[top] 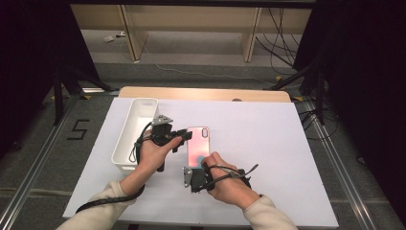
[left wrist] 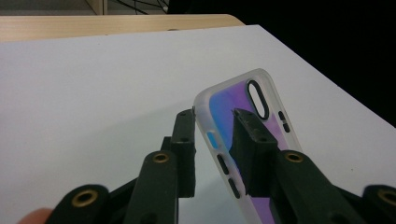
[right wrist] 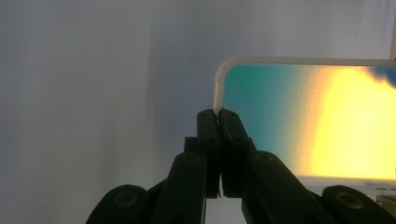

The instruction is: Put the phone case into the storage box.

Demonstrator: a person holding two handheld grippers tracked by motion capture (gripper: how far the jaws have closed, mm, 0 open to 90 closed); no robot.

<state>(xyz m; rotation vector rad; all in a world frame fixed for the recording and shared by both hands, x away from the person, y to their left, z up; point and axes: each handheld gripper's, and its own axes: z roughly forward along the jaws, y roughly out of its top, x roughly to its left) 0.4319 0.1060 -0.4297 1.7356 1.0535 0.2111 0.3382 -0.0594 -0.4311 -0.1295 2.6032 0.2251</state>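
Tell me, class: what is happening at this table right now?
A person works on a phone case lying on the white table with two handheld grippers. The right gripper is shut on the case's near edge. The left gripper straddles the camera-end edge, jaws not yet pressing. A white bin stands beside it.

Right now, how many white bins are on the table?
1. The white bin stands at the left edge of the white table, beside the left gripper, left of the phone case.
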